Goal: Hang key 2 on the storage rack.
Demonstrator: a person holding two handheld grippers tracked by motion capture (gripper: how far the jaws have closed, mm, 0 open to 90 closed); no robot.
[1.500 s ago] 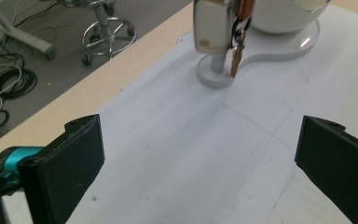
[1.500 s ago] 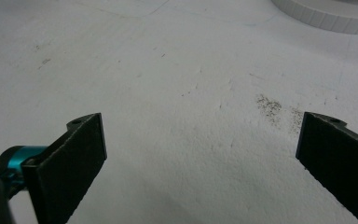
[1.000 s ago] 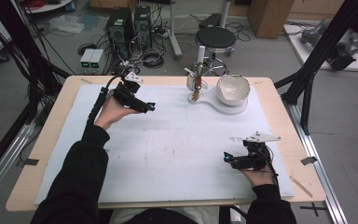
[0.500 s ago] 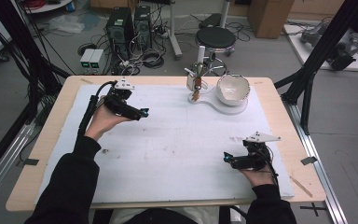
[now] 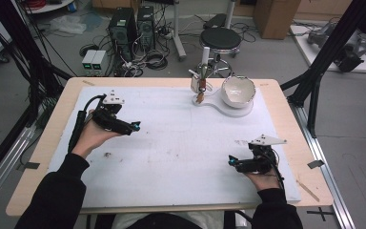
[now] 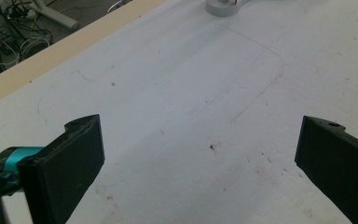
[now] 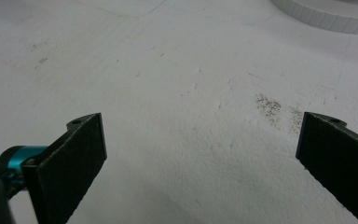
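Note:
A white bowl [image 5: 238,90] rests on a flat white base [image 5: 221,108] at the back of the table, right of centre. Beside it stands a small holder with a white stick [image 5: 201,81]. My left gripper [image 5: 133,127] hovers over the left part of the white mat [image 5: 181,143], held in a hand, pointing right. Its jaws stand wide apart with nothing between them, as the left gripper view [image 6: 200,158] shows. My right gripper [image 5: 231,162] lies low near the front right, pointing left, open and empty [image 7: 200,158]. The base's edge [image 7: 326,16] appears far ahead of it.
The mat covers most of a wooden table [image 5: 43,152]. Black frame poles [image 5: 314,81] rise at the right and left edges. A stool [image 5: 220,38] and computer cases [image 5: 131,24] stand on the floor behind the table.
My left gripper has moved left and back toward the person's side, away from the holder. The right gripper has stayed where it was.

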